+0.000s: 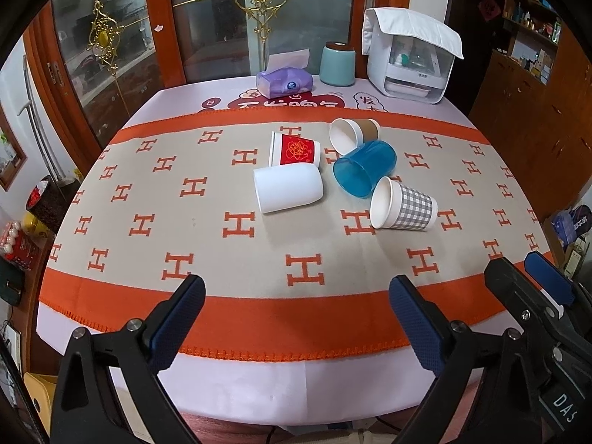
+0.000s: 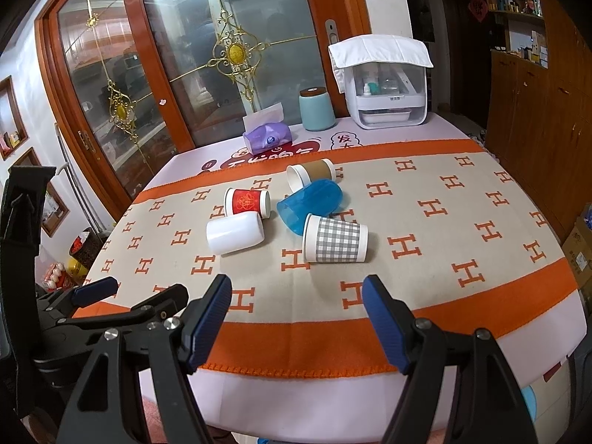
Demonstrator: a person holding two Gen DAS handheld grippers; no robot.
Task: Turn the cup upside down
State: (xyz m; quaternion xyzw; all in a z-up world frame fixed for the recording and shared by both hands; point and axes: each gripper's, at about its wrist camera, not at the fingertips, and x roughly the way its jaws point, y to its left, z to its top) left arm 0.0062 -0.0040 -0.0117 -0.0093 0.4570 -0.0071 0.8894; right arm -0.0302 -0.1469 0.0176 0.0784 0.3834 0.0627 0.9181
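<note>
Several cups lie on their sides in the middle of the table: a white cup (image 1: 288, 188) (image 2: 235, 236), a red paper cup (image 1: 296, 148) (image 2: 247, 202), a brown paper cup (image 1: 354, 133) (image 2: 310, 174), a blue translucent cup (image 1: 364, 172) (image 2: 310, 205) and a grey checked paper cup (image 1: 403, 204) (image 2: 335, 239). My left gripper (image 1: 296, 288) is open and empty at the near table edge. My right gripper (image 2: 296, 288) is open and empty beside it, and shows in the left wrist view (image 1: 525, 270) at lower right.
An orange and beige cloth with H marks (image 1: 240, 222) covers the table. At the back stand a purple tissue pack (image 1: 284, 81), a teal canister (image 1: 337, 63) and a white appliance under a cloth (image 1: 410, 55). Glass doors stand behind; wooden cabinets to the right.
</note>
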